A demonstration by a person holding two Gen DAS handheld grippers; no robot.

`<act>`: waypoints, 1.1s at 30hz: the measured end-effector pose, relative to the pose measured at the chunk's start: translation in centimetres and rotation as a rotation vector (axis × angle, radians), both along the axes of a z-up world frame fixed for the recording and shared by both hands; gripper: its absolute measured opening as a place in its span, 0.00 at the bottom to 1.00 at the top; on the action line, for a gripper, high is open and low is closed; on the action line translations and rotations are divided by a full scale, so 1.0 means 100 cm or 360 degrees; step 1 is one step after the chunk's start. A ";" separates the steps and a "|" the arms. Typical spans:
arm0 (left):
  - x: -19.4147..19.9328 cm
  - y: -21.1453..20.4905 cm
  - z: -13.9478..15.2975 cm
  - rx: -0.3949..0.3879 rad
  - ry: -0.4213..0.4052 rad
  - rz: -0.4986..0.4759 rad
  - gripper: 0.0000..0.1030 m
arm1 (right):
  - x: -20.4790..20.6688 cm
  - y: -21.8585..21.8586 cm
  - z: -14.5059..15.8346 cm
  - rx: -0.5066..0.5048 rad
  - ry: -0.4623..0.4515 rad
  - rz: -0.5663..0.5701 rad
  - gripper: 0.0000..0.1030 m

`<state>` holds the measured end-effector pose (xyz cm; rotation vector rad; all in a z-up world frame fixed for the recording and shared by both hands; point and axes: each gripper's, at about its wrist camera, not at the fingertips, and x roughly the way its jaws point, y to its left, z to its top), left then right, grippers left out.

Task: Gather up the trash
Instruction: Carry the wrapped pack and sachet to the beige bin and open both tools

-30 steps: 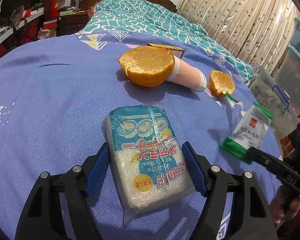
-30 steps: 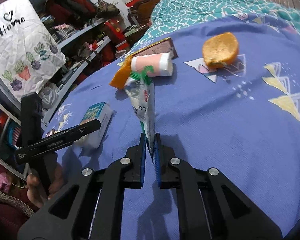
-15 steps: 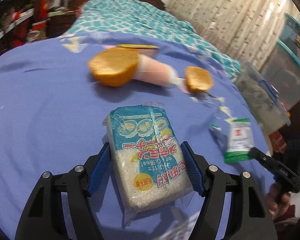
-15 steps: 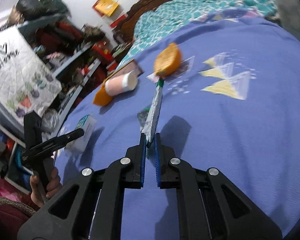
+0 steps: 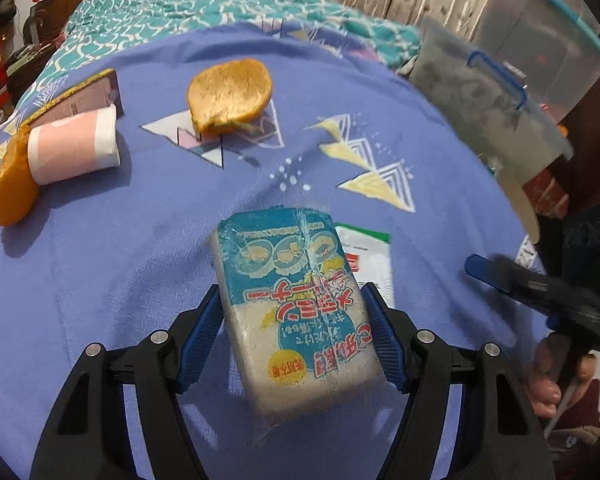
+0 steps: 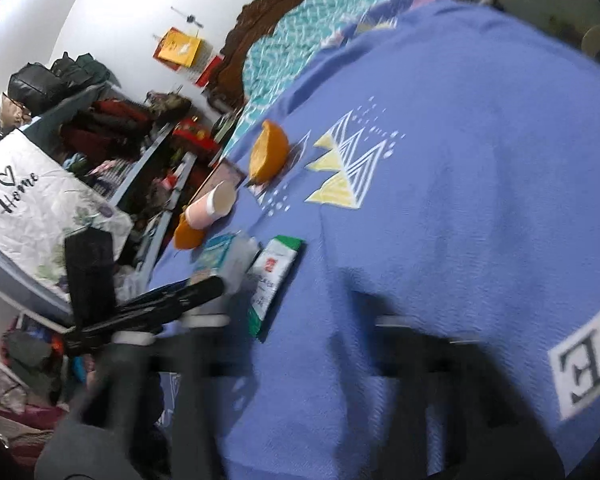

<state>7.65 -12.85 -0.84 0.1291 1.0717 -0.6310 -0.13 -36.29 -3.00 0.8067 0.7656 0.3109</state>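
a bed covered by a blue-violet blanket (image 5: 100,264) with yellow and white triangle prints fills both views. in the lower centre of the left wrist view, the left gripper (image 5: 294,330) is clamped on a block-shaped packet (image 5: 290,300): its blue ribbed fingers (image 5: 198,336) press against both long sides. the packet is wrapped in clear crinkled plastic, teal on its far half with three oval pictures, white on the near half with red and yellow printed characters and a yellow round sticker.

just behind the packet's right edge, a flat white sachet (image 5: 370,260) with green ends and a small red mark lies on the blanket. in the right wrist view the same sachet (image 6: 274,280) lies left of centre, free of any grip. the right gripper (image 6: 300,344) is a dark blur along the bottom of that view; its jaws have just been opening and stand spread wide with nothing between them.

farther up the bed lie an orange peel half (image 5: 230,96) at upper centre, a pink and white paper cup (image 5: 74,148) on its side at upper left, touching another orange peel (image 5: 10,192), and a brown flat box (image 5: 84,96) behind the cup.
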 end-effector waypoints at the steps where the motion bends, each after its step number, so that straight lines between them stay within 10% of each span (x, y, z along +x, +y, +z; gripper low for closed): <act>1: 0.001 0.001 -0.001 0.0010 0.0004 0.0009 0.63 | 0.005 0.004 0.001 -0.0003 0.0006 0.0041 0.71; 11: 0.006 0.031 -0.010 -0.0057 0.0080 0.0110 0.62 | 0.062 0.061 -0.015 -0.0080 0.0161 0.0297 0.43; 17: 0.005 0.024 -0.004 -0.0073 0.0107 0.0095 0.62 | 0.073 0.071 -0.019 -0.0054 0.0152 0.0347 0.09; 24: 0.005 -0.039 0.017 -0.0090 0.0071 -0.0119 0.62 | 0.030 -0.019 -0.001 -0.0151 0.0042 0.0002 0.07; 33: -0.018 -0.248 0.024 -0.0077 0.0111 -0.0737 0.63 | -0.085 -0.190 0.019 -0.0328 0.0049 -0.0762 0.07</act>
